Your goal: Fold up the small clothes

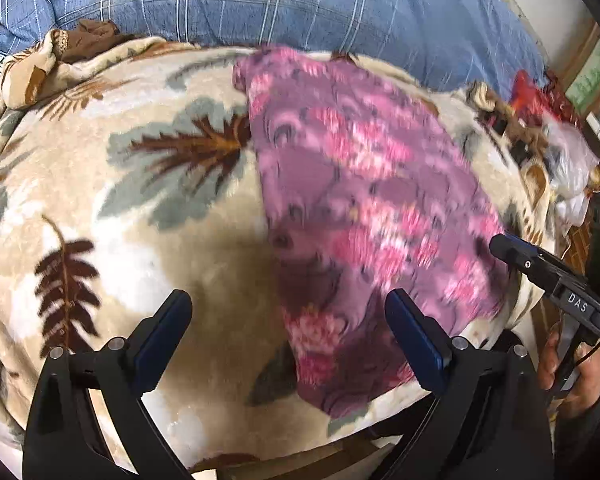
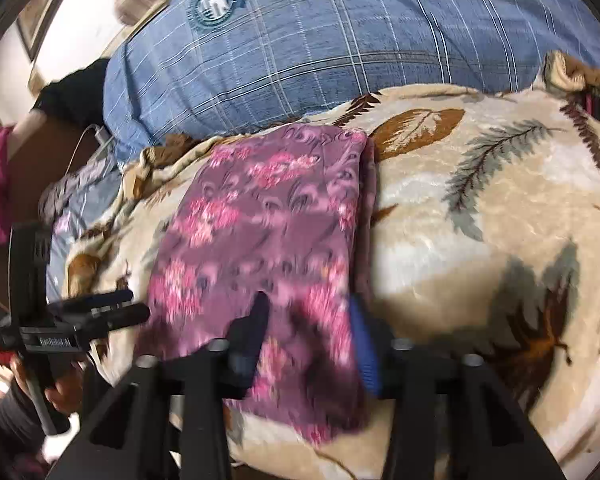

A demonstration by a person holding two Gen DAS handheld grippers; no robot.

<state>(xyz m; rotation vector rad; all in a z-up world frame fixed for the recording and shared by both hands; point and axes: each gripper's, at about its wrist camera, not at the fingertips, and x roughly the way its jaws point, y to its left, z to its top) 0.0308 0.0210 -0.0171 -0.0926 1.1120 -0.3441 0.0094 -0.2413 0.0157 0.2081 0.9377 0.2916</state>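
A purple garment with pink flowers [image 1: 360,200] lies folded lengthwise on a beige blanket with leaf prints [image 1: 100,200]. My left gripper [image 1: 288,316] is open above the garment's near left edge, holding nothing. My right gripper [image 2: 308,320] has its fingers partly open around the garment [image 2: 268,232] near its close end; cloth lies between them. In the left wrist view the right gripper [image 1: 504,246] touches the garment's right edge. In the right wrist view the left gripper [image 2: 128,306] shows at the left, off the garment.
A blue checked duvet [image 1: 300,0] is piled behind the blanket. Red and white items [image 1: 556,128] lie at the bed's right edge. A dark bedside surface with a white cable [image 2: 80,140] is on the left in the right wrist view.
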